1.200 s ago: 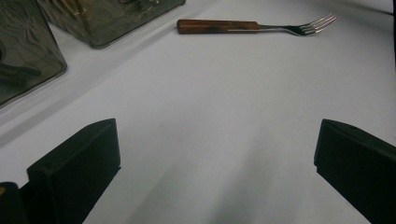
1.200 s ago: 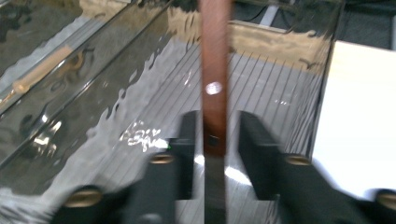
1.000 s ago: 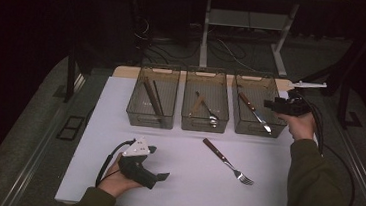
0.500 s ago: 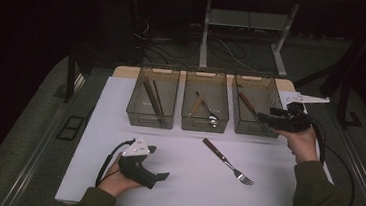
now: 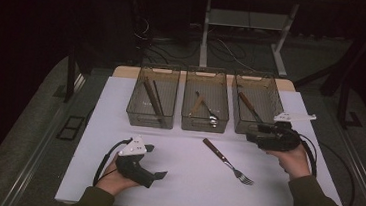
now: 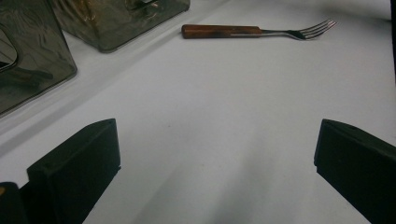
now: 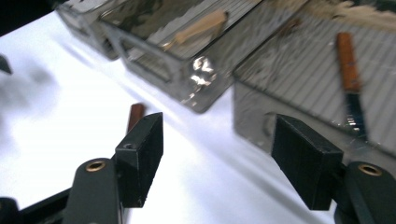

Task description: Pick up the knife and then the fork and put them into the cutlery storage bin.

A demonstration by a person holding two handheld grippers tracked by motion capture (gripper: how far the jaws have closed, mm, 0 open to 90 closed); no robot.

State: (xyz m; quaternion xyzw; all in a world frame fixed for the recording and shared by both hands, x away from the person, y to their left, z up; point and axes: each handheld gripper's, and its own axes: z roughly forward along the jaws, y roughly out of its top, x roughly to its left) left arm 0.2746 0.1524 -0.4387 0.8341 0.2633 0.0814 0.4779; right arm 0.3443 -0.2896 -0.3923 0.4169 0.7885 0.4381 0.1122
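Lying flat just before the middle bin [image 5: 204, 121], the light, stiff fork [image 5: 228, 161] suits a wooden-handle pinch; right gripper [image 5: 251, 137] gapes empty, having just been opening.

Brown-handled silver fork [image 5: 227, 160] on white table [image 5: 184, 183], black tongs [image 7: 219, 158]

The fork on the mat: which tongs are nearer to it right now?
Right. The right tongs hover open just past the fork handle's end, in front of the right bin. The left tongs rest open at the mat's near left, farther from it.
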